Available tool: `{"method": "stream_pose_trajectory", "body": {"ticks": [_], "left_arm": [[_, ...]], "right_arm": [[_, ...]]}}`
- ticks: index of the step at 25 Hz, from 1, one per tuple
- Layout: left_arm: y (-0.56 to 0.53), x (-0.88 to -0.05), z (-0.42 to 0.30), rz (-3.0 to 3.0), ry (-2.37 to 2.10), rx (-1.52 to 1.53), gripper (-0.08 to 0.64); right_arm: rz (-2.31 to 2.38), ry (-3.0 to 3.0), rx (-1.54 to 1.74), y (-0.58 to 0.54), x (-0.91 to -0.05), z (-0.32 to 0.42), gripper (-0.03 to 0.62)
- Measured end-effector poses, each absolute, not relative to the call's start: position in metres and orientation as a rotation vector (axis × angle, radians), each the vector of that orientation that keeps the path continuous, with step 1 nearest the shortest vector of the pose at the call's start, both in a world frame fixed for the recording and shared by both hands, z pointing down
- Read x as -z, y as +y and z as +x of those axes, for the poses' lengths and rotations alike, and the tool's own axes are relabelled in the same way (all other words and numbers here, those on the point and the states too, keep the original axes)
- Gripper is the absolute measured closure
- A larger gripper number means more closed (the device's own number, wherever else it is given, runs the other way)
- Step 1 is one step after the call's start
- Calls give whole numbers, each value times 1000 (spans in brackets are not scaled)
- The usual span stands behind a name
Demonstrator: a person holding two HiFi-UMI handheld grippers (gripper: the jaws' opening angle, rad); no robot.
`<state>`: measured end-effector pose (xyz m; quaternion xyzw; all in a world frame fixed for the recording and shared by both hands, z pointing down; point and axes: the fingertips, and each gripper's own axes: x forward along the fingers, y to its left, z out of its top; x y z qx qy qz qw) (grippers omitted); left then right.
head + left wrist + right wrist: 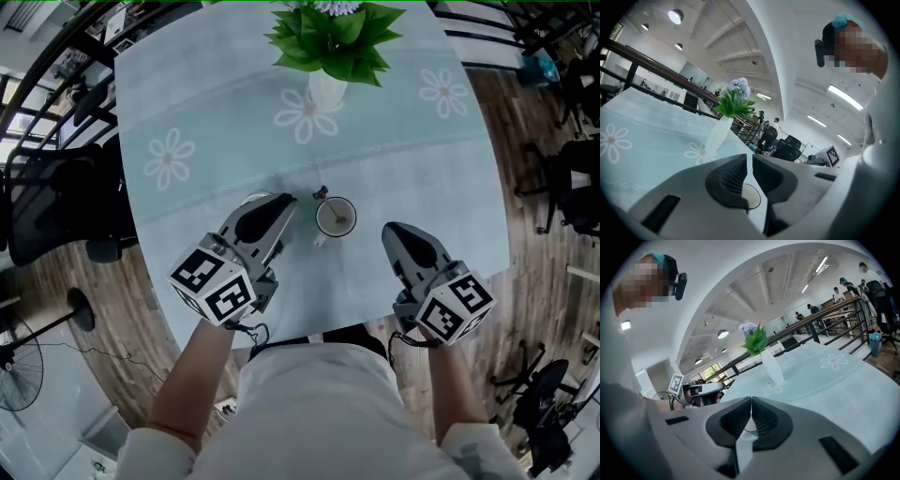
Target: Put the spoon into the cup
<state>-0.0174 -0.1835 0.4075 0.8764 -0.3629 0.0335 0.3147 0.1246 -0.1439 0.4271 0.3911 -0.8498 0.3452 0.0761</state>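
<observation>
Only in the head view are the cup [336, 217] and the spoon [322, 195] seen. The cup stands on the table [422, 178] between the two grippers and is touched by neither. The spoon is in the cup.

In the left gripper view the left gripper [749, 155] is shown with its jaws almost together, a thin slit left between them and nothing in it. In the right gripper view the right gripper [751, 400] is shown with its jaws closed tip to tip and empty. Both these views take in the vase [772, 366] of flowers. People behind a railing [820, 322] are seen in the right one.

The spoon is small and hard to make out. Its lower part is hidden in the cup, and only a dark end is seen above the rim. Its long axis leans up and away from the person, towards the left gripper's side.
</observation>
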Motion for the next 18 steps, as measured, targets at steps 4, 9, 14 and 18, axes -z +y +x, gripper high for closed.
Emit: {"method": "stream_pose_trajectory", "body": {"ticks": [4,9,14,18], "left_arm": [[-176,-392,-22,2357,-942,-86,517],[-165,-371,-28,2417,-933,-85,526],[-149,-352,-32,2481,-912,-99,529],[-137,-341,-32,2523,-889,-108,532]], "right_arm": [[1168,-2573,-1002,-144,-414,117,569],[1169,-2599,-945,-142,-397,107,569],[1166,-2614,-901,-132,-382,96,569],[1163,-2624,-865,-126,-373,88,569]]}}
